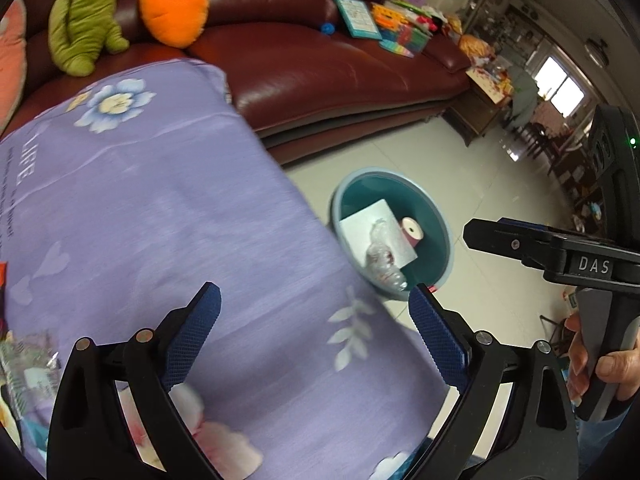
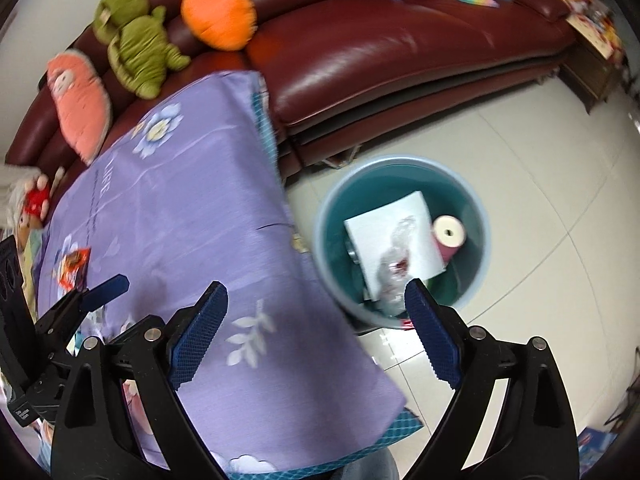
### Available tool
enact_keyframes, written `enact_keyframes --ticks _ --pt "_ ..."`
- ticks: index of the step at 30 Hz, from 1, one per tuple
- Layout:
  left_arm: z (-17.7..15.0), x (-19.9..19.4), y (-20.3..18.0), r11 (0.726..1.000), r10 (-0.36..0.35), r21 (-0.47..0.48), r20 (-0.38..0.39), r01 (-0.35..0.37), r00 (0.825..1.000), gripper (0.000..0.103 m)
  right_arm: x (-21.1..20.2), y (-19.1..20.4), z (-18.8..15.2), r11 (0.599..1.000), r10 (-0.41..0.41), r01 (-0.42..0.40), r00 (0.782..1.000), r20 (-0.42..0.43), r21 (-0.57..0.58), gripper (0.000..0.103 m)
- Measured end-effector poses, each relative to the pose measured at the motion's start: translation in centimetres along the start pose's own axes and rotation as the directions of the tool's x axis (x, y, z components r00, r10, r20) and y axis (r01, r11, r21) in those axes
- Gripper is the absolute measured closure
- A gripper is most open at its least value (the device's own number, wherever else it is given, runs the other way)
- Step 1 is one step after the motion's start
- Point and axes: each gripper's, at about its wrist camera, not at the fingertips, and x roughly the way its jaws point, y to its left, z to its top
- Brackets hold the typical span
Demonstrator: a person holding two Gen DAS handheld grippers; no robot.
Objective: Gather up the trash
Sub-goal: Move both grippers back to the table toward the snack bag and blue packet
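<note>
While both tools hang above the purple flowered cloth on the table (image 2: 192, 184), the right hand-held gripper (image 2: 316, 320) is seen released, its blue pads spread wide with nothing between them. The left hand-held gripper (image 1: 314, 320) is likewise released and empty. At the centre right of both frames, a blue bin (image 2: 478, 216) stands on the tiled floor beside the table; a white sheet (image 2: 384, 232), a crumpled clear bottle (image 2: 394, 264) and a pink roll (image 2: 450, 234) are lying inside. A red wrapper (image 2: 74, 264) lies on the cloth at the left.
</note>
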Motion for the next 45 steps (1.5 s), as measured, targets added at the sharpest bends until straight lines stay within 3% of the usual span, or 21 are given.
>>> enact_keyframes --ticks 9,17,24,30,36,41,45 --pt "-3.6 -4.5 7.8 0.993 0.064 -0.097 0.033 -0.06 0.997 0.008 0.7 7.8 -0.5 0.992 0.0 -0.005 0.999 -0.04 -0.125 0.017" --pt "-7.8 -9.3 16.3 0.968 0.155 -0.209 0.052 -0.141 0.987 0.008 2.7 16.2 -1.6 0.966 0.006 -0.03 0.996 -0.094 -0.256 0.017" --pt "-12.2 -14.0 23.9 0.919 0.268 -0.313 0.055 -0.238 0.962 0.008 4.8 23.7 -2.8 0.924 0.009 -0.062 0.99 -0.141 -0.378 0.017" --pt "-16.1 -17.0 29.3 0.859 0.34 -0.42 0.043 -0.292 0.94 0.008 6.8 28.2 -4.4 0.893 0.012 -0.095 0.982 -0.188 -0.44 0.017" --pt "-18.7 -16.6 32.7 0.818 0.321 -0.505 0.006 -0.274 0.947 0.008 8.6 31.2 -5.5 0.875 0.012 -0.121 0.973 -0.229 -0.469 0.017" --pt "-19.1 -15.3 33.5 0.812 0.294 -0.525 -0.008 -0.254 0.956 0.008 10.0 32.5 -5.5 0.881 0.022 -0.14 0.967 -0.255 -0.453 0.017" --pt "-18.7 -14.9 33.4 0.818 0.307 -0.514 0.012 -0.258 0.952 0.007 10.8 33.5 -5.8 0.879 0.035 -0.161 0.961 -0.276 -0.449 0.017"
